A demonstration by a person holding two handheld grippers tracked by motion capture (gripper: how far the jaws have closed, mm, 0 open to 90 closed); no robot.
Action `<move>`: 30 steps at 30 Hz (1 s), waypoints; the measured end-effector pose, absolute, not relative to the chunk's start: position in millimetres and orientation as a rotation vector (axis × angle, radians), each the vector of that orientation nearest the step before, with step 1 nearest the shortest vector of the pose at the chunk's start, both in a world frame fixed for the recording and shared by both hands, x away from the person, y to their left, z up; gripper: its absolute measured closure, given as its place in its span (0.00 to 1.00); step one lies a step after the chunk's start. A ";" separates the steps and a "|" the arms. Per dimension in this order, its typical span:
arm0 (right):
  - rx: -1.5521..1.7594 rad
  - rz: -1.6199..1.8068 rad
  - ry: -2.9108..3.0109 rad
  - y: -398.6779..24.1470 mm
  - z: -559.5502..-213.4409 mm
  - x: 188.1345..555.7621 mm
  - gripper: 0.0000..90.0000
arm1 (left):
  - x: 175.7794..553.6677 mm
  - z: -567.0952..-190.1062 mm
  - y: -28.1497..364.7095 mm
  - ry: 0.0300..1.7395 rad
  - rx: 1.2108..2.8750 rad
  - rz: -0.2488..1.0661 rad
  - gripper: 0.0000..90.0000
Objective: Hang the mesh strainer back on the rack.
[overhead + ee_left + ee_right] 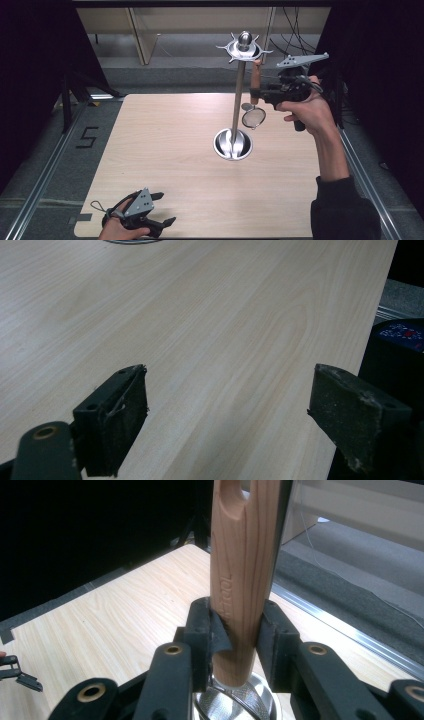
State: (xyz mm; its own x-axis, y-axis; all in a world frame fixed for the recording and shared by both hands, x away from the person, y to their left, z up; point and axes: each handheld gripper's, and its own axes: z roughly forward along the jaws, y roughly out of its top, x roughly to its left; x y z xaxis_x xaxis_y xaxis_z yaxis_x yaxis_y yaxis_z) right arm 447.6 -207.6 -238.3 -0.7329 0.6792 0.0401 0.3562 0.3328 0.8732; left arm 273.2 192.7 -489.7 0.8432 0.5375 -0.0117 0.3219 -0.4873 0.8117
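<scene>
The right gripper (260,93) is clamping the strainer (254,118) by its wooden handle (242,580), upright beside the stand (239,85), probably for hanging it on a hook. The left gripper (162,209) is resting open on the table (170,145).

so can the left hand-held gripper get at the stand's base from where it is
Probably yes. The left hand-held gripper rests open at the table's near edge, and bare wood lies between it and the stand's base.
</scene>
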 end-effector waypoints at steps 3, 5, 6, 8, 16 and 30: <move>0.909 1.360 2.268 -208.6 -239.1 448.3 0.75 | 273.2 -489.5 192.7 0.624 2.123 0.304 0.17; 0.930 1.346 2.274 -208.8 -240.5 447.1 0.75 | 273.3 -489.4 192.9 0.622 2.125 0.304 0.17; 0.920 1.343 2.265 -209.2 -242.1 447.9 0.75 | 273.4 -489.4 192.9 0.624 2.125 0.306 0.17; 0.914 1.350 2.271 -210.5 -243.5 447.4 0.73 | 273.4 -489.6 192.7 0.627 2.126 0.303 0.17; 0.929 1.346 2.255 -212.6 -245.8 441.2 0.65 | 272.9 -490.5 191.9 0.632 2.108 0.304 0.17; 0.952 1.353 2.191 -226.6 -252.3 428.9 0.44 | 274.7 -491.8 192.4 0.618 2.112 0.313 0.17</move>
State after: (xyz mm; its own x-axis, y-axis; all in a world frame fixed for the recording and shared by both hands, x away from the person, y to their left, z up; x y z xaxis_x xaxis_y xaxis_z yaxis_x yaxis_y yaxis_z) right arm 428.9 -226.6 -252.3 -0.6910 0.7225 0.0206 0.3420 0.3017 0.8899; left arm 274.7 192.4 -491.8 0.8438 0.5366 -0.0058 0.3126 -0.4828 0.8180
